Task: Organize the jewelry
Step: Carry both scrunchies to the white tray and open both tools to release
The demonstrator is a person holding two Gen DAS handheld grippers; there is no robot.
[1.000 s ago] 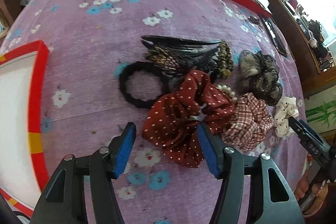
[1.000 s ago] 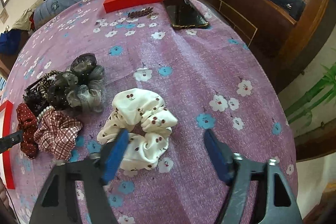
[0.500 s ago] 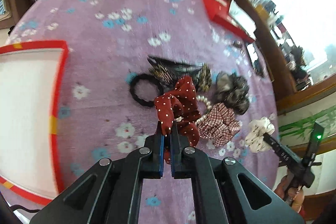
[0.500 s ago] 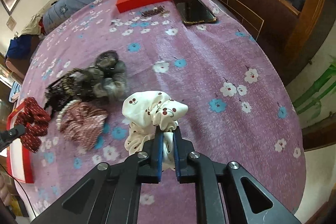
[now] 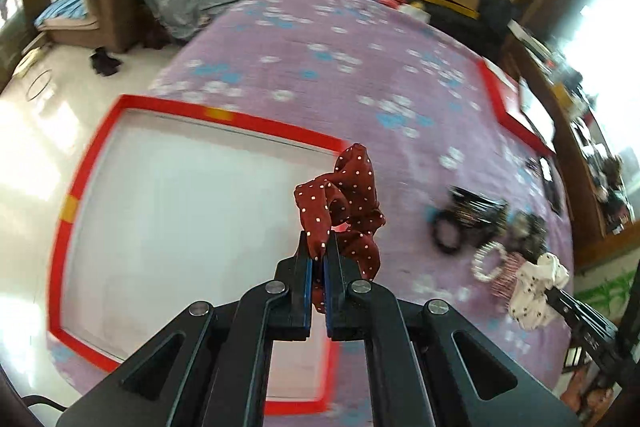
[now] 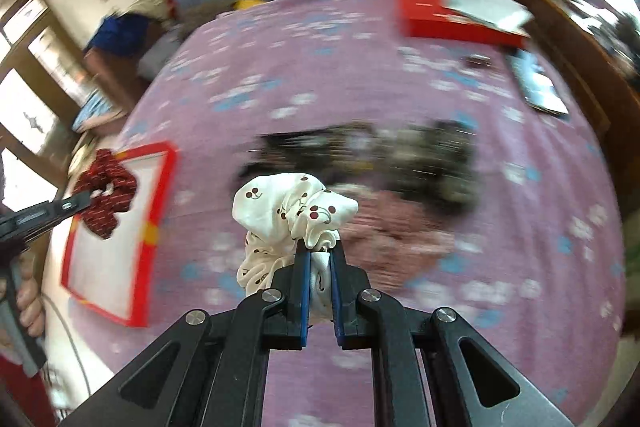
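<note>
1. Purple flowered cloth (image 5: 320, 67) over the surface, cluttered room behind, blurred in both views.
2. Left gripper (image 5: 317, 259): fingers (image 5: 306, 291) clamped on a fold of the red dotted scrunchie (image 5: 348, 203), hanging free, clear of the cloth.
3. Right gripper (image 6: 320, 259): fingers (image 6: 302, 291) pressed together on the white cherry scrunchie (image 6: 288, 211), likewise lifted.
4. A second ago: both pairs of fingers wide apart, each straddling its scrunchie on the cloth. Half a second ago: shut on them. Now: both pieces carried off the pile.
5. Red dotted scrunchie now over the near right edge of the red-rimmed tray (image 5: 120, 105); seen from the right wrist, also held above that tray (image 6: 170, 163).
6. White cherry scrunchie further back, above the cloth between the pile and the tray.
7. Meaning for the task: two pick-ups done, first drop into the tray probably close; white one likely to follow.
8. Count, held: two scrunchies, one per gripper.
9. Count, left on the cloth: one black hair ring (image 5: 446, 233), one pearl band (image 5: 488, 261), one plaid scrunchie (image 5: 508, 273) partly hidden, one dark gauzy scrunchie (image 5: 528, 227), dark clips (image 5: 476, 205) too smeared to number.
10. Trays: one white-bottomed with red rim; one red box (image 6: 452, 17) at the far side.
</note>
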